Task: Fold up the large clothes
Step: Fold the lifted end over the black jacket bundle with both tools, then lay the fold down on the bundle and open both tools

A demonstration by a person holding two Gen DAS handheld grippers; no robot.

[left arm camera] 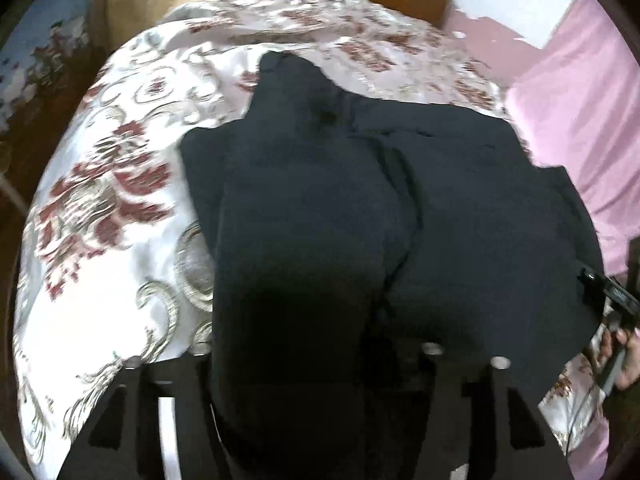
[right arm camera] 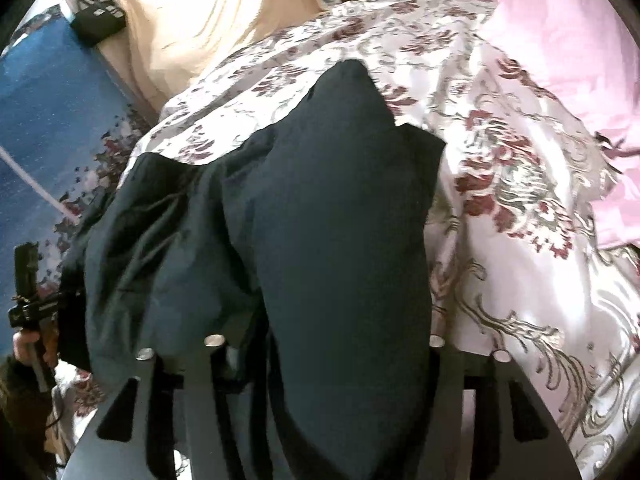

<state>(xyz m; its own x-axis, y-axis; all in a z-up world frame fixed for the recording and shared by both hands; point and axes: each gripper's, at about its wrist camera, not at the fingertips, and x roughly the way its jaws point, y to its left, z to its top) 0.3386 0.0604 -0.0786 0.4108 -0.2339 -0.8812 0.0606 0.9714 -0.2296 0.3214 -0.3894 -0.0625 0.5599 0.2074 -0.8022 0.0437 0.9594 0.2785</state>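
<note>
Left wrist view: the large dark navy cloth garment (left arm camera: 320, 208) drapes over the middle of the left gripper (left arm camera: 316, 380) and hides its fingertips. Fabric runs between the jaws, but can't tell if they're clamped on it or just apart under it. Only the outer arms with silver bolt heads show either side of the cloth. Frame is motion-blurred, seams hard to read. Ahead of the jaws the garment spreads flat on the bed, over the white satin bedspread with maroon floral and grey scroll print (left arm camera: 112, 184). A fold line or seam runs down its middle, just right of the jaw line. A narrower tip points away from the jaws. Far right of the jaws, cut off by the rim: the right gripper (left arm camera: 608, 300) and part of a hand.

Right wrist view: same story. Garment (right arm camera: 344, 240) bunches between the jaws of the right gripper (right arm camera: 324, 360), covering the tips; closure can't be told. Cloth is rumpled left of the jaws, smoother ahead. Pink fabric (right arm camera: 560, 20) lies far right, beyond the bedspread (right arm camera: 520, 200). Left gripper (right arm camera: 28, 304) sits at the far left edge, partly cropped.
</note>
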